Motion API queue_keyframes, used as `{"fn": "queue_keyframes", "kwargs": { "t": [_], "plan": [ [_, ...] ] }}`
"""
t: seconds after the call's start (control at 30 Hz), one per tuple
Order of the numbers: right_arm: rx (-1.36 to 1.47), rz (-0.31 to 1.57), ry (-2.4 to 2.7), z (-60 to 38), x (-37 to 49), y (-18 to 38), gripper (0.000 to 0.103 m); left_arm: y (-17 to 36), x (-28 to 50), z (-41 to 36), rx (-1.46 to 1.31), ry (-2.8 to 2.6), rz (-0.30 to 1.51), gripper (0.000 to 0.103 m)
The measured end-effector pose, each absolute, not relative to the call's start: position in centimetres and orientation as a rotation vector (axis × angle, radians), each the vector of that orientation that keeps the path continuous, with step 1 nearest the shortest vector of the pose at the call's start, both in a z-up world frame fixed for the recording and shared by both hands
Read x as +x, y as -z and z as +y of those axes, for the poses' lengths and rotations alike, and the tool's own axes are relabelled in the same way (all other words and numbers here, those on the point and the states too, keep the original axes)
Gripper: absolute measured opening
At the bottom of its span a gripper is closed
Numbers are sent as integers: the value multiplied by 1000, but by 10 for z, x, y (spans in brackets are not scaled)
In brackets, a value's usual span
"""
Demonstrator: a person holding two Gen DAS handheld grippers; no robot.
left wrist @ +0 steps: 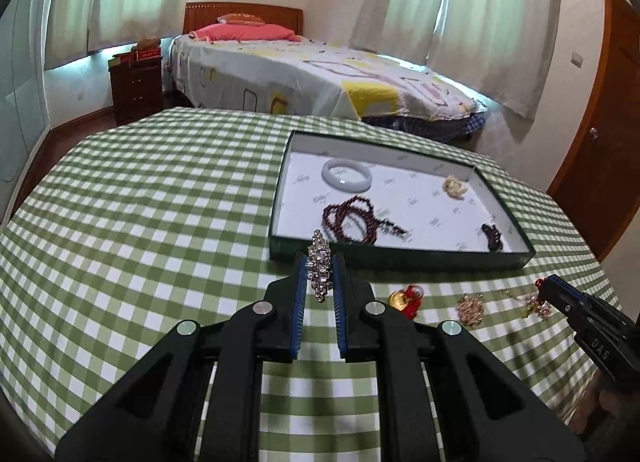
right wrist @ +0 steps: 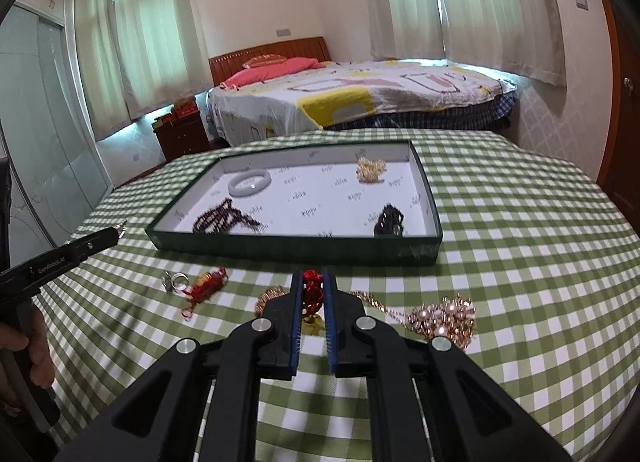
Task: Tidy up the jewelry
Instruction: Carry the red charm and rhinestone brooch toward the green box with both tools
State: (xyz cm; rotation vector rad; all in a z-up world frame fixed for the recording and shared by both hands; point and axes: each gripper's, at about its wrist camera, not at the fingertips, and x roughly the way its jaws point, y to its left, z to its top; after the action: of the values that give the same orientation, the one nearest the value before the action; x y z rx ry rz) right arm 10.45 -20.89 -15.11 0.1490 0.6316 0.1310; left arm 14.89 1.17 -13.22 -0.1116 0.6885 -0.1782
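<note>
My left gripper (left wrist: 319, 262) is shut on a silver crystal bracelet (left wrist: 319, 266), held above the checked cloth just in front of the dark green tray (left wrist: 400, 260). The tray holds a white bangle (left wrist: 347, 179), dark red beads (left wrist: 356, 221), a gold piece (left wrist: 455, 186) and a dark piece (left wrist: 493, 237). My right gripper (right wrist: 312, 282) is shut on a red knotted cord (right wrist: 312, 292) with a gold charm hanging below. It shows at the right in the left wrist view (left wrist: 546, 285).
On the cloth lie a red-and-gold charm (left wrist: 406, 298), a rose-gold cluster (left wrist: 471, 308), a pearl and rose-gold necklace (right wrist: 442, 318), a silver ring (right wrist: 176, 282) and a red cord piece (right wrist: 206, 284). A bed (left wrist: 320, 77) stands behind the round table.
</note>
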Motion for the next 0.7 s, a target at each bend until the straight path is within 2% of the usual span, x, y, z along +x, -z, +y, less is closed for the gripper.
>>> {"fn": "queue_keyframes", "kwargs": {
  "t": [0.4, 0.7],
  "plan": [
    [143, 533, -127, -216, 122, 111, 10, 104, 170, -5, -100, 227, 614, 13],
    [114, 460, -113, -225, 163, 87, 10, 93, 223, -21, -88, 252, 585, 13]
  ]
}}
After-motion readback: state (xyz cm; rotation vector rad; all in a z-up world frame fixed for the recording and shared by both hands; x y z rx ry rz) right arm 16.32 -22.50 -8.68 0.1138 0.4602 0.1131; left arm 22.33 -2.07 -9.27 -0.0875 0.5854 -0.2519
